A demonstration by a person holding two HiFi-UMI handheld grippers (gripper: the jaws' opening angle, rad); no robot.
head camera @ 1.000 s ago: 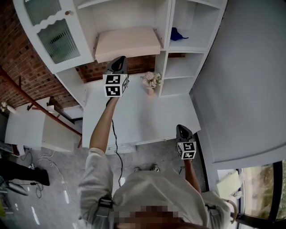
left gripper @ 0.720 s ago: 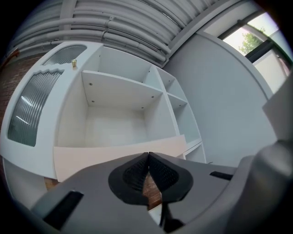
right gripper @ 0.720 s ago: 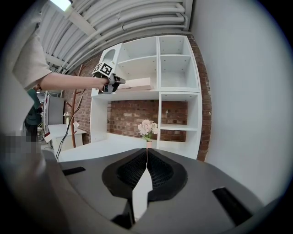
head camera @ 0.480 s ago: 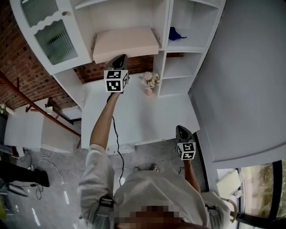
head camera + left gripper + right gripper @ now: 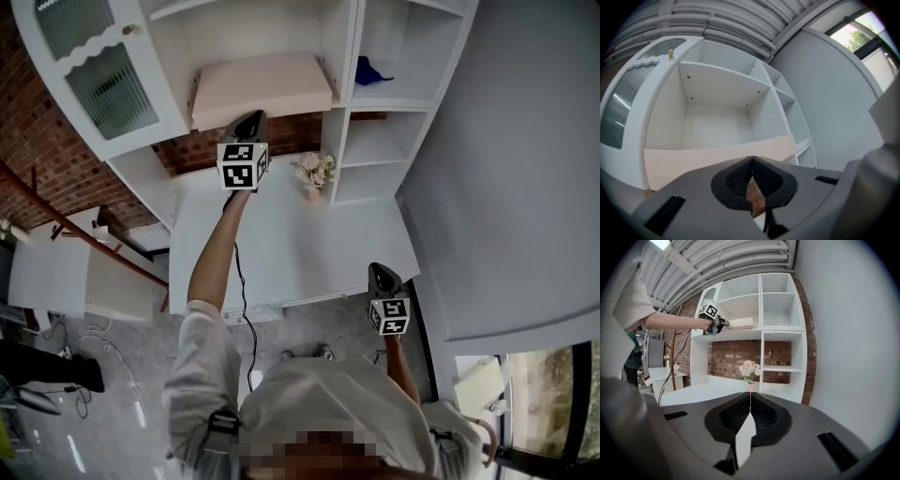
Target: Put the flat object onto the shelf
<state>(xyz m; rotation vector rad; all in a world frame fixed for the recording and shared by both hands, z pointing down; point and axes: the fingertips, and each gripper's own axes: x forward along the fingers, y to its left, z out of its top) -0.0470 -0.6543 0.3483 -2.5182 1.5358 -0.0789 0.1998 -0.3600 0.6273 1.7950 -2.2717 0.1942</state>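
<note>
Shelf unit (image 5: 343,112): white, fixed against a brick wall, standing at the back edge of the tabletop (image 5: 281,253). It has a wide compartment on the left and narrower ones on the right, with a glazed door (image 5: 103,80) hung open at the far left.

Flat object (image 5: 262,89): a pale board lying flat on the shelf of the wide left compartment. It spans almost the full width, and its long front edge runs along the shelf's front edge. Whether it is fully home or overhangs slightly cannot be told.

Left gripper (image 5: 253,116): held out level at the middle of the board's front edge. Its jaws are clenched together with nothing between them. The tips sit at the edge; actual contact is not confirmed.

Right gripper (image 5: 378,268): hangs low above the front right corner of the tabletop, well apart from the shelf. Its jaws are also pressed together on nothing.

Minor items: a small vase of flowers (image 5: 317,171) stands at the back edge of the tabletop beside the shelf upright, and a blue thing (image 5: 371,71) lies in an upper right compartment.

Assessment: the placement is essentially done, since the board rests on the shelf and no tool grips it. What remains, at most, is a final nudge to seat it deeper, then drawing the left gripper clear.
</note>
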